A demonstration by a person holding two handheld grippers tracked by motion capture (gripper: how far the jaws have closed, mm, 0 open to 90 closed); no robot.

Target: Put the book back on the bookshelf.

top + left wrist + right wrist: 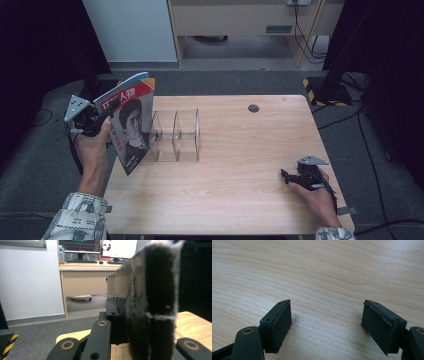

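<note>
Left claw (107,111) clamps a magazine (131,125) titled "人物"; right claw (286,175) gapes empty.

Office or lab, monitors (100,247), desk (85,267)

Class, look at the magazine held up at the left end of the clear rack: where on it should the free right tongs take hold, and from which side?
Probably the magazine's free upper right edge, approached from the right, above the clear rack. It stands tilted, with the left tongs clamped on its left edge, so that far edge is thin, exposed and unblocked. The right tongs rest open on the table.
</note>
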